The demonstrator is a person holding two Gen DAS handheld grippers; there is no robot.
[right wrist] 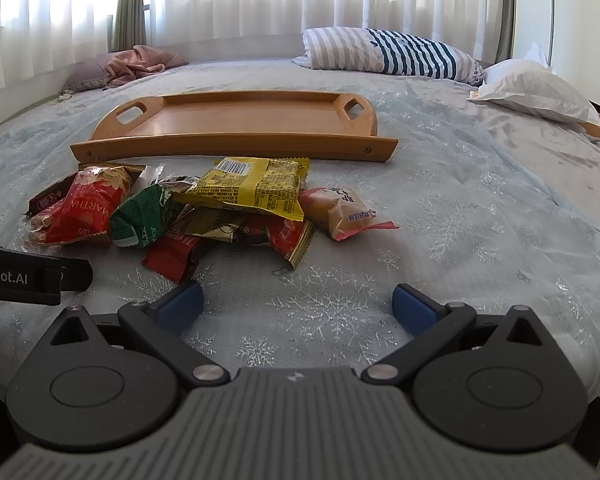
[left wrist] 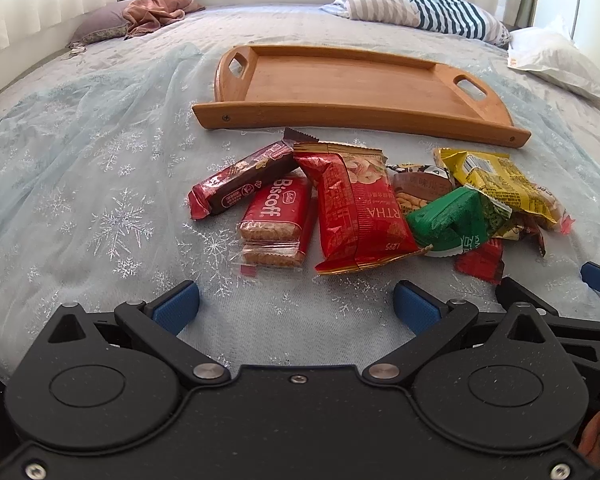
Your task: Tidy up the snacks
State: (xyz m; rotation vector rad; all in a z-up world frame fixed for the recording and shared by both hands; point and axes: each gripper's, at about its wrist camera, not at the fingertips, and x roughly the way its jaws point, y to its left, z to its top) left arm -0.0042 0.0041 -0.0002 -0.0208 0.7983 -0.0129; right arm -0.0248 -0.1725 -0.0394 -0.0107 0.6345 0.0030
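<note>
While both sets of jaws stand wide open and hold nothing, the snacks lie in a messy pile just ahead of them on the bed cover (left wrist: 100, 184), and the tray (left wrist: 340, 84) sits bare past the pile. The left gripper (left wrist: 296, 304) faces the Biscoff packs (left wrist: 278, 216) and the big red bag (left wrist: 356, 208). The right gripper (right wrist: 296, 304) has the small red wrapper (right wrist: 172, 256) just ahead of its left jaw. I think the packs could slip, since they are shiny and lie on top of each other. A grab at the yellow bag (right wrist: 256, 188) might drag the ones under it. The green pack (right wrist: 140, 216) could roll off. A hard squeeze may crush the cookies. The soft cover might get pinched too. The two grippers are close, so they could bump. Words I can read: "Biscoff" on the red pack, "MARTHA" on the big red bag, and "Robot.AI" on the left gripper's side, seen from the right wrist camera
</note>
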